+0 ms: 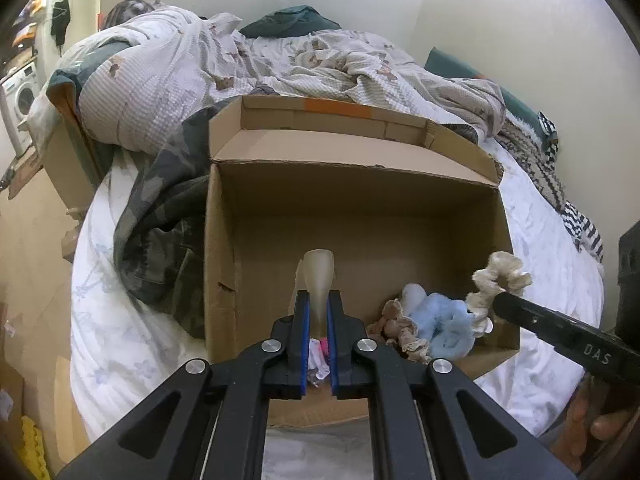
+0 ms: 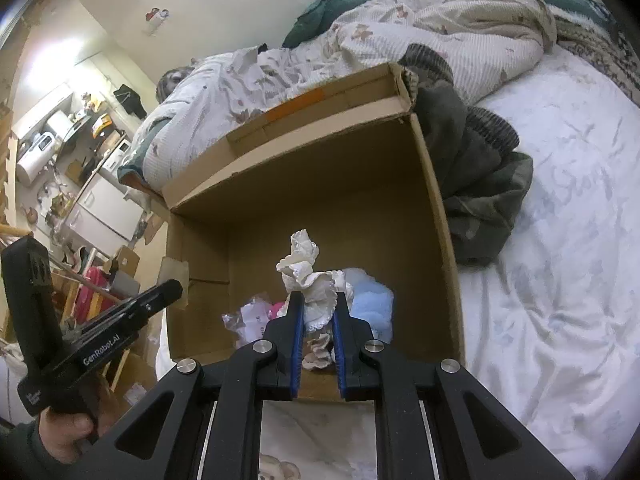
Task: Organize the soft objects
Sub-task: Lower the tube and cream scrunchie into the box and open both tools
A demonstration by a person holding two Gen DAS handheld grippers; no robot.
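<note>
Partly done: blue plush item point(image 1: 440, 322), lace-trimmed piece point(image 1: 404, 332) and wrapped packet point(image 2: 252, 318) already in cardboard box point(image 1: 360, 184) on bed point(image 2: 560, 280); left gripper point(image 1: 319, 308) fingers clamping translucent soft piece point(image 1: 319, 276), right gripper point(image 2: 317, 312) fingers pinching cream scrunchie point(image 2: 306, 276), both over box, unreleased.

Cream ruffled scrunchie point(image 2: 306, 280) held above box point(image 2: 436, 208) holding blue plush point(image 2: 370, 300).

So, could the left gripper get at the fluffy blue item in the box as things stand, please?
Probably not yet: the left gripper is shut on a translucent item. The blue item lies uncovered in the open box.
</note>
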